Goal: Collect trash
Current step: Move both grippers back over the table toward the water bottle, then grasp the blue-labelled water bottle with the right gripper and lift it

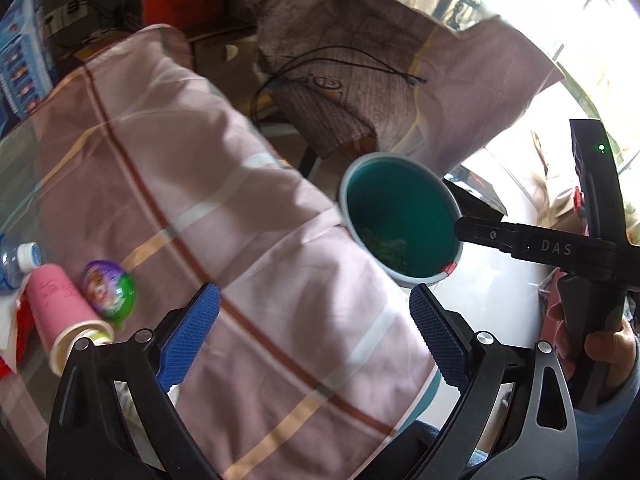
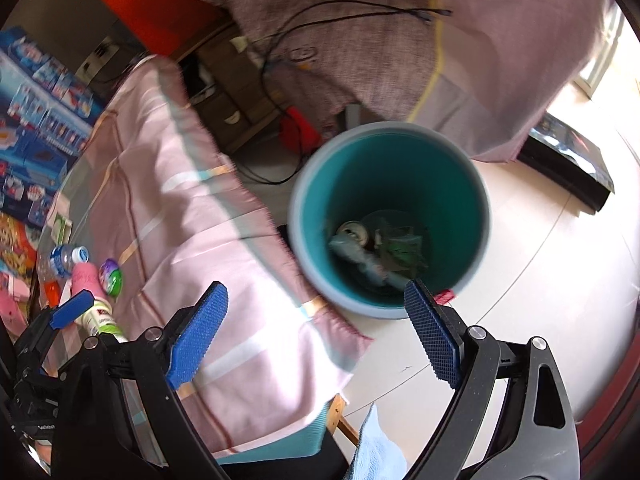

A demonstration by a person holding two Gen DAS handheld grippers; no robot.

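A teal bin [image 2: 390,220] with a grey rim stands on the floor beside the table and holds several pieces of trash [image 2: 376,252]. It also shows in the left wrist view [image 1: 400,218]. My right gripper [image 2: 316,330] is open and empty, above the bin's near rim and the cloth edge. My left gripper [image 1: 314,330] is open and empty over the pink checked tablecloth [image 1: 224,216]. On the table at the left lie a pink tube [image 1: 66,312], a purple-green egg-shaped pack [image 1: 110,294] and a small plastic bottle [image 1: 18,260]. The right gripper's body [image 1: 592,248] shows at the right.
A brown cloth [image 2: 340,32] with a black cable [image 2: 360,12] drapes behind the bin. Blue boxes [image 2: 36,92] stack at the far left. A dark flat object [image 2: 568,160] lies on the pale floor at right. A red item [image 2: 298,130] lies behind the bin.
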